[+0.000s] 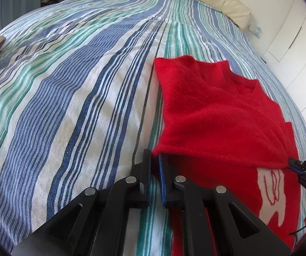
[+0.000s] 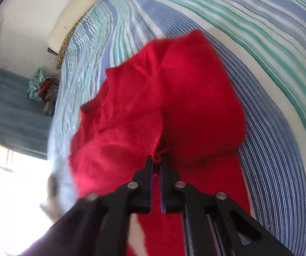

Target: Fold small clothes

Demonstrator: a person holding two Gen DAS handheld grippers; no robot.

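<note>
The red knitted woollen garment [image 1: 217,115] is lying on the striped blue, green and white bedspread [image 1: 67,106], its top half doubled toward six o'clock. The left tongs [image 1: 154,160] are pinching the fold's nine-o'clock corner, nearly closed; the right tongs [image 2: 156,164] are gripping its three-o'clock corner. Both grips look shallow, so a corner is probably risking slipping free, skewing the fold.
</note>
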